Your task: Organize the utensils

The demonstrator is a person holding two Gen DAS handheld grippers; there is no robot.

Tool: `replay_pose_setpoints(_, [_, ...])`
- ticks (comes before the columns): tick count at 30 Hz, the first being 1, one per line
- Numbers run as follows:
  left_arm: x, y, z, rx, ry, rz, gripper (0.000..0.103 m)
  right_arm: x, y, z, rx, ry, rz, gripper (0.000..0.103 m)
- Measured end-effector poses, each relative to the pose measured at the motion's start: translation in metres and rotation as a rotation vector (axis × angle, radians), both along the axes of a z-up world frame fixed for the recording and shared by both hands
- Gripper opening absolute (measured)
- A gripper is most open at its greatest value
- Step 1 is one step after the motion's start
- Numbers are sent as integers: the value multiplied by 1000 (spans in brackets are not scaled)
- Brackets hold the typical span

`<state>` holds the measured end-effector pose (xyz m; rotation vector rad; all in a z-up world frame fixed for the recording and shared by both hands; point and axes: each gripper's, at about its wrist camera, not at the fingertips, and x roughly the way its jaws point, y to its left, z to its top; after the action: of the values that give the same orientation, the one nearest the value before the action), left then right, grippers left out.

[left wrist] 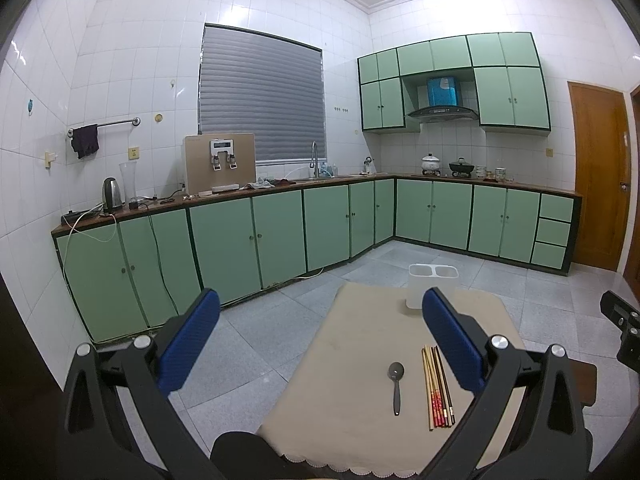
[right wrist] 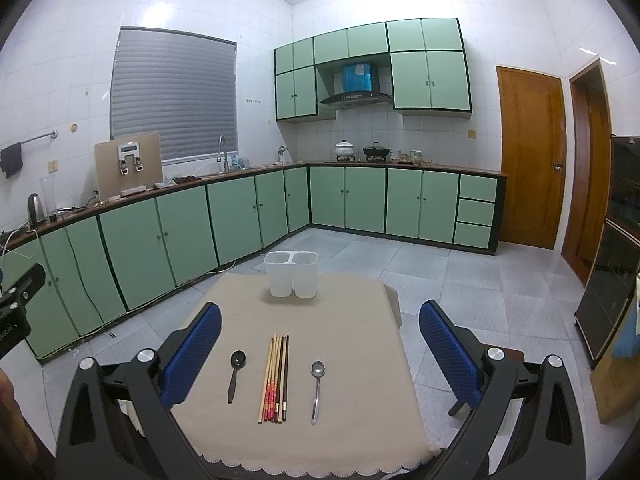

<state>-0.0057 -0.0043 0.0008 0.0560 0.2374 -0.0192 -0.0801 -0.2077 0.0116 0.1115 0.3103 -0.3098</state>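
A white two-compartment utensil holder point(right wrist: 291, 274) stands upright at the far edge of the beige-clothed table point(right wrist: 344, 320); it also shows in the left wrist view point(left wrist: 432, 284). Near the front lie a black spoon point(right wrist: 236, 374), a bundle of several chopsticks point(right wrist: 275, 378) and a steel spoon point(right wrist: 317, 388). The left wrist view shows the black spoon point(left wrist: 396, 384) and the chopsticks point(left wrist: 437, 386). My right gripper point(right wrist: 320, 332) is open and empty, above the table's near edge. My left gripper point(left wrist: 320, 320) is open and empty, left of the table.
Green floor cabinets point(right wrist: 240, 212) under a worktop run along the left and back walls. A wooden door point(right wrist: 530, 156) is at the right. A dark cabinet point(right wrist: 612, 248) stands at the far right. Grey tiled floor point(right wrist: 460, 280) surrounds the table.
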Motion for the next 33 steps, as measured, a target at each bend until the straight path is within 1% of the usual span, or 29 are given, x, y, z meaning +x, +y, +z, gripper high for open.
replay_pose_setpoints(13, [1, -3, -3, 3, 9, 1, 98, 0, -1, 1, -1, 4, 0, 97])
replay_pose_setpoints(21, [4, -1, 2, 4, 17, 4, 98, 1, -2, 1, 5, 6, 2, 97])
replay_pose_setpoints(33, [5, 1, 1, 3, 23, 4, 98, 1, -5, -1, 4, 9, 4, 97])
